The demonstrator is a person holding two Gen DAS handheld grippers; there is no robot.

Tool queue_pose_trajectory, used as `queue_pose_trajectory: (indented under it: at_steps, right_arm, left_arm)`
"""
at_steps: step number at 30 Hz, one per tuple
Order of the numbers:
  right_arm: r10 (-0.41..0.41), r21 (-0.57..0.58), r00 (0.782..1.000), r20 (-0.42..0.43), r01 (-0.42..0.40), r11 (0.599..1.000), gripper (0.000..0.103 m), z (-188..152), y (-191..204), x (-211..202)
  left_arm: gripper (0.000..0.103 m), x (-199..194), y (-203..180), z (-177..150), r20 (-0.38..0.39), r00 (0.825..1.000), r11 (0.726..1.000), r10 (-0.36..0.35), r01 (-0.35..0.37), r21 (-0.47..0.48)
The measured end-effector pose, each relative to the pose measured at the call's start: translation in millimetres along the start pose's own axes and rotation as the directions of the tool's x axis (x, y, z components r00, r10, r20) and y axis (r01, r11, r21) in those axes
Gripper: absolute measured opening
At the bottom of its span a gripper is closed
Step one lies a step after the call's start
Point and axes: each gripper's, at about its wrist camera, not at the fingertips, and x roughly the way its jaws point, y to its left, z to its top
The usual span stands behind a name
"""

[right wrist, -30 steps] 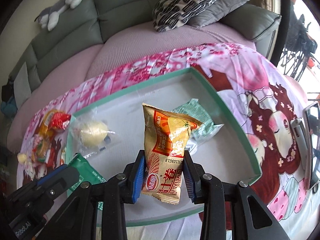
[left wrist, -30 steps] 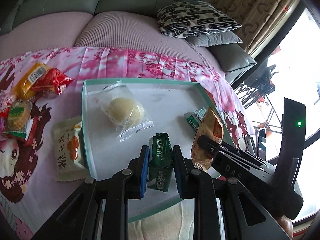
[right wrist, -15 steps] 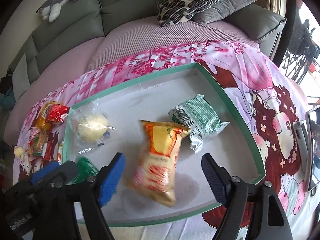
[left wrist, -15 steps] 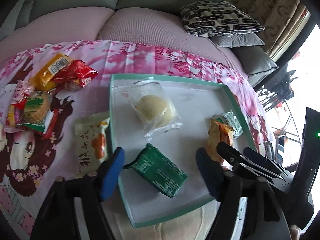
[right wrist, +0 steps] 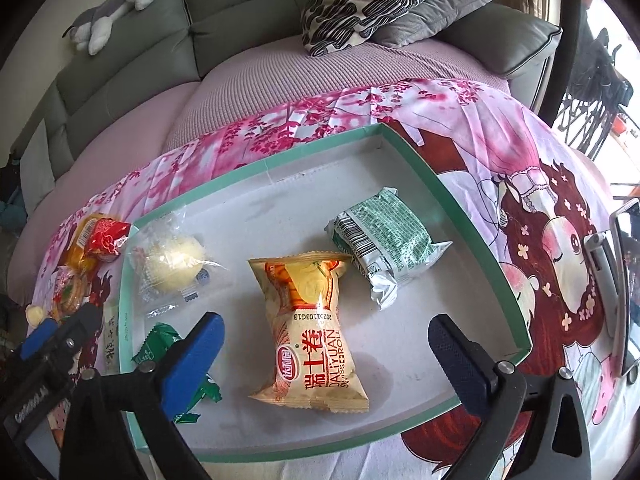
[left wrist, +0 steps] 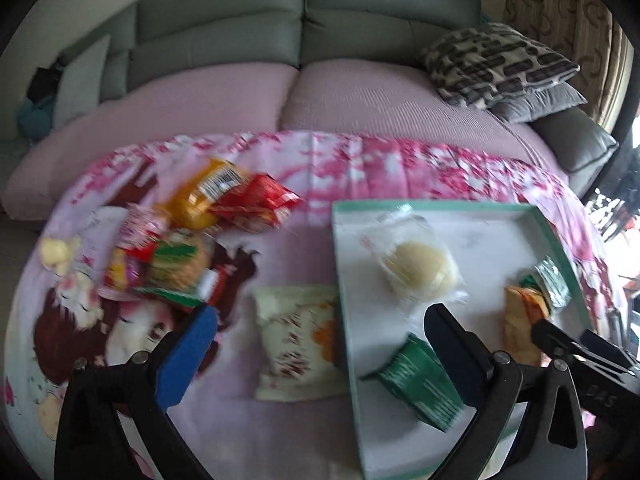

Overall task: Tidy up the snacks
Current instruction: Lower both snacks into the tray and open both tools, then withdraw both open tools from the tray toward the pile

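Observation:
A teal-rimmed white tray [right wrist: 472, 236] on the pink cloth holds a bun in clear wrap [right wrist: 172, 262], a green-and-white packet [right wrist: 384, 240], a yellow Swiss roll packet [right wrist: 312, 320] and a dark green packet [left wrist: 420, 384]. My right gripper [right wrist: 326, 322] hovers over the Swiss roll packet, its jaws opening and wide of it. My left gripper [left wrist: 320, 320] has its jaws opening and straddles the tray's left rim [left wrist: 344, 300]. A white packet with orange print [left wrist: 296, 340] lies between them outside the tray, untouched. The dark green packet lies flat by the right finger.
Several loose snacks are piled [left wrist: 192, 240] on the cloth left of the tray. A grey sofa with pink seat covers [left wrist: 224, 100], a patterned pillow [right wrist: 368, 0] and a plush toy [right wrist: 112, 12] lie behind. A phone on a stand [right wrist: 624, 280] is at the right edge.
Both grippers opened and let go: the dark green packet and the Swiss roll packet dropped flat into the tray. The left view swung left toward the snack pile; the right stayed put.

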Motion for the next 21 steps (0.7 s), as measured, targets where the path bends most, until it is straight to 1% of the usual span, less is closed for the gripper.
queue_pose_trajectory:
  at_steps: [4,11,15,17,21]
  right_arm:
    - [0.007,-0.007,1.000,0.029,-0.007,1.000,0.103,0,0,-3]
    - [0.015,-0.015,0.998,0.053,-0.014,1.000,0.103,0,-1,-6]
    - [0.032,0.005,0.996,0.077,-0.033,0.999,0.103,2,-4,-12]
    - [0.036,0.008,0.995,0.088,-0.037,0.999,0.103,3,-4,-14]
    - [0.022,-0.016,0.994,0.104,-0.020,1.000,0.103,5,3,-19]
  left_arm:
    - [0.103,-3,11,2,0.039,0.998,0.999,0.039,-0.038,-0.017]
    - [0.103,-3,22,5,0.042,0.997,0.997,0.071,-0.070,-0.027]
    - [0.103,-10,35,8,0.065,0.992,0.994,0.105,-0.102,-0.042]
    - [0.103,-14,45,9,0.075,0.989,0.991,0.126,-0.122,-0.060]
    - [0.103,-21,70,11,0.077,0.982,0.981,0.174,-0.166,-0.102]
